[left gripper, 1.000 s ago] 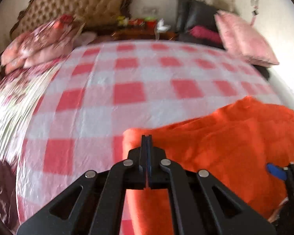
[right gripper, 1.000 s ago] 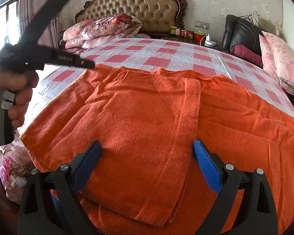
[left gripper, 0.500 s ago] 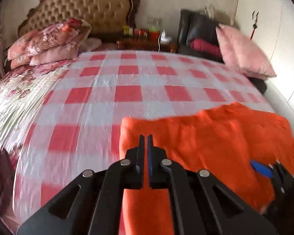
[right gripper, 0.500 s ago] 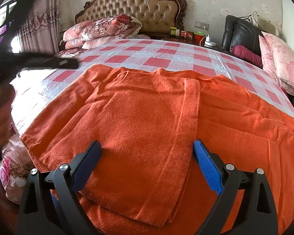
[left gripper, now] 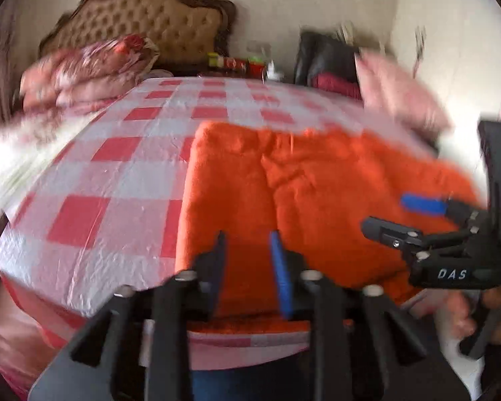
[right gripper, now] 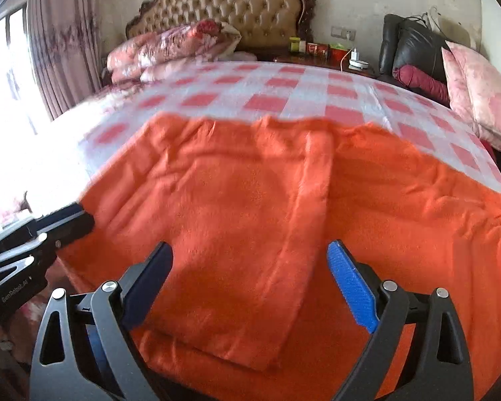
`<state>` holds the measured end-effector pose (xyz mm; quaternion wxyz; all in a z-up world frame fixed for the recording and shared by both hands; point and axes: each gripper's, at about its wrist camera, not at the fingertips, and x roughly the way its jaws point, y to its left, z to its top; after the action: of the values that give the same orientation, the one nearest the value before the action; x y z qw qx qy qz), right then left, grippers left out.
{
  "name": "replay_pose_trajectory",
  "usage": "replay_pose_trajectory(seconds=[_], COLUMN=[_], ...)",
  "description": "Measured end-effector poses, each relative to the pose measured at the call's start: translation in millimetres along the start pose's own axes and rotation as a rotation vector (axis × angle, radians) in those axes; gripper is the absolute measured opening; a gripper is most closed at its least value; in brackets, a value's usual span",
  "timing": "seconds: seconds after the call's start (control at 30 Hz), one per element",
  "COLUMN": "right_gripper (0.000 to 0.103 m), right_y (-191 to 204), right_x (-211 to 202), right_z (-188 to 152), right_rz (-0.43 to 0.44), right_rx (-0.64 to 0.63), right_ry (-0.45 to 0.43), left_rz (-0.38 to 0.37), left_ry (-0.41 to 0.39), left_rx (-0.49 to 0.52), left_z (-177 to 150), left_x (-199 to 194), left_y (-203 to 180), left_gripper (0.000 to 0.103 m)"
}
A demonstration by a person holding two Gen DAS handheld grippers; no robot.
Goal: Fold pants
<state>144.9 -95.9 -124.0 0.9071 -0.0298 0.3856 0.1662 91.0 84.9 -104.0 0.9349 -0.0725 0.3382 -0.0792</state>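
The orange pants (left gripper: pixel 317 193) lie folded on the checked bed cover (left gripper: pixel 117 180), near the bed's front edge. My left gripper (left gripper: pixel 248 237) is open just above the pants' near left part, with nothing between its fingers. The right wrist view shows the pants (right gripper: pixel 237 207) with one layer folded over the other, its edge running down the middle. My right gripper (right gripper: pixel 250 250) hovers open over that near edge, holding nothing. It also shows in the left wrist view as the right gripper (left gripper: pixel 404 215), held by a hand (left gripper: pixel 464 314). The left gripper (right gripper: pixel 66 220) pokes in at the pants' left edge.
A tufted headboard (right gripper: pixel 230 10) and floral bedding (right gripper: pixel 170 50) are at the far end. A nightstand (right gripper: pixel 327 56) with small items, a black chair (right gripper: pixel 414 46) and pink pillows (right gripper: pixel 481 90) stand at the right. Curtains (right gripper: pixel 63 50) hang at the left.
My left gripper has opened and let go of the pants, then drawn back toward the bed's front edge. The right gripper has risen a little and stays open.
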Motion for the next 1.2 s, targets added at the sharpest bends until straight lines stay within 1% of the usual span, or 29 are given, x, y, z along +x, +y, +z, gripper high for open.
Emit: replay_pose_trajectory(seconds=[0.03,0.1,0.17,0.23,0.27,0.33,0.43,0.47,0.5,0.53,0.6,0.63,0.67,0.73,0.77,0.8,0.87,0.9,0.93,1.0,1.1,1.17,1.2], right_gripper=[0.09,0.088,0.084,0.082,0.081,0.072,0.052,0.05,0.049,0.05,0.05,0.05,0.052,0.053,0.053,0.053,0.055,0.055,0.055,0.055,0.055,0.053,0.048], right_y=[-5.6,-10.9,-9.0,2.4,6.9,9.8,-3.0,-7.7,-13.4,-16.1,-15.1,-14.5,-14.0,-11.9,-8.4,1.8,25.7,43.1,59.9,80.9,111.5,123.6,129.0], right_x=[-8.4,-14.8,-11.8,2.3,11.2,37.8,70.2,76.5,85.2,88.9,89.1,89.5,90.2,87.9,82.2,72.1,62.5,61.1,64.7,78.5,99.9,112.5,119.4], right_z=[8.5,23.5,41.8,63.5,71.3,86.9,95.4,94.3,92.4,89.8,88.3,88.3,88.4,90.9,93.5,99.5,110.7,117.4,123.9,132.7,141.2,143.3,145.0], right_rz=[-0.004,-0.008,0.016,0.054,0.047,-0.009,-0.108,-0.125,-0.136,-0.129,-0.137,-0.144,-0.152,-0.187,-0.213,-0.219,-0.172,-0.129,-0.052,0.056,0.08,0.092,0.079], right_rx=[0.013,0.023,0.015,-0.027,-0.049,-0.076,-0.072,-0.067,-0.061,-0.063,-0.083,-0.087,-0.092,-0.096,-0.091,-0.103,-0.15,-0.171,-0.172,-0.146,-0.142,-0.128,-0.121], right_ry=[-0.021,-0.043,-0.036,-0.022,-0.011,0.033,0.108,0.126,0.159,0.167,0.158,0.159,0.16,0.165,0.148,0.106,0.088,0.101,0.135,0.214,0.276,0.313,0.324], left_rz=[0.007,0.038,0.017,0.005,0.0,-0.017,-0.083,-0.111,-0.13,-0.155,-0.197,-0.204,-0.204,-0.228,-0.24,-0.245,-0.254,-0.255,-0.256,-0.255,-0.249,-0.253,-0.257], left_ry=[-0.015,-0.031,-0.016,-0.005,0.002,0.013,0.029,0.039,0.034,0.037,0.045,0.051,0.051,0.048,0.046,0.043,0.036,0.032,0.03,0.023,0.015,0.011,0.011], left_rx=[-0.02,-0.033,-0.069,-0.116,-0.131,-0.13,-0.137,-0.154,-0.171,-0.183,-0.209,-0.208,-0.206,-0.225,-0.236,-0.238,-0.239,-0.238,-0.237,-0.232,-0.224,-0.222,-0.224], left_z=[0.1,-0.6,-4.7,-8.9,-12.0,-18.1,-23.6,-24.4,-24.9,-24.8,-25.0,-25.3,-25.5,-26.9,-27.2,-27.1,-27.9,-28.4,-28.6,-29.2,-30.0,-31.4,-31.4], left_x=[-5.3,-14.4,-20.3,-25.3,-26.7,-29.3,-29.1,-26.5,-26.5,-25.7,-22.4,-20.9,-20.0,-19.6,-19.0,-18.9,-19.1,-19.1,-19.5,-19.7,-20.8,-21.9,-21.8], left_y=[5.7,14.5,26.5,35.3,39.1,41.4,42.4,43.9,45.6,46.9,50.4,51.6,51.7,55.9,57.7,58.3,58.5,58.3,58.8,58.0,56.8,57.6,58.4], left_gripper=[0.039,0.039,0.039,0.039,0.039,0.038,0.036,0.036,0.035,0.033,0.027,0.02,0.017,0.017,0.017,0.017,0.016,0.016,0.016,0.016,0.016,0.016,0.016])
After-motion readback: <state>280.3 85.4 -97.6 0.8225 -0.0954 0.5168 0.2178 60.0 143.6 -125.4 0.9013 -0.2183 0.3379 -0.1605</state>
